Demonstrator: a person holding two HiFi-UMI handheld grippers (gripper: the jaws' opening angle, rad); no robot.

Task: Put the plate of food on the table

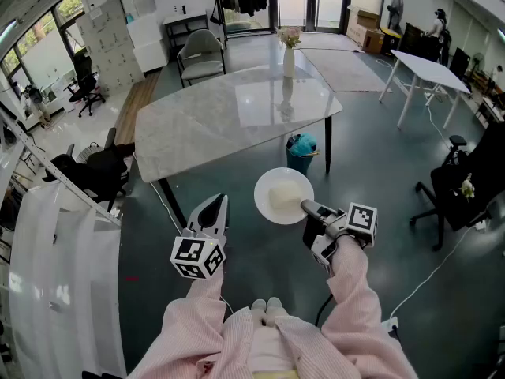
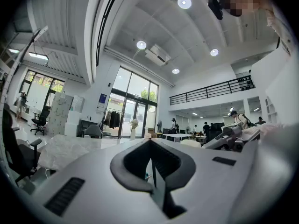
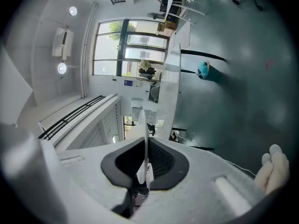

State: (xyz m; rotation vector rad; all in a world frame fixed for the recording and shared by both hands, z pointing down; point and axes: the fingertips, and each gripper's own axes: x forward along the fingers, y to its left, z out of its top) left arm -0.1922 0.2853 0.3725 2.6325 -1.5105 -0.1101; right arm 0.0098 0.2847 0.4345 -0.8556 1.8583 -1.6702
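Fingers [image 1: 207, 216] of the left gripper [image 1: 222, 200]: pressed together, nothing between them, held over the floor near the desk's [image 1: 197, 133] near edge and giving the load no support. White plate [image 1: 280, 194]: carries a pale mound of food whose kind cannot be made out, hangs over the dark floor [image 1: 379, 172] in front of the desk, apart from the marble top and not yet above it. Right gripper [image 1: 306, 208]: clamped on the plate's near rim only, the thin rim showing edge-on between its pads in the right gripper view [image 3: 142, 139], the rest of the plate reaching out unsupported. Hazards, as judged: a one-sided pinch on a smooth rim may let the plate pivot or slide out, most likely under a quick swing or a turn of the wrist; any tilt would tip the food toward the far rim and off. Brought in too low, the plate's far edge could strike the desk edge and be levered loose. Flower vase [image 1: 289, 54]: upright at the far side of the desk, well apart, little risk if the plate lands on the near bare marble.
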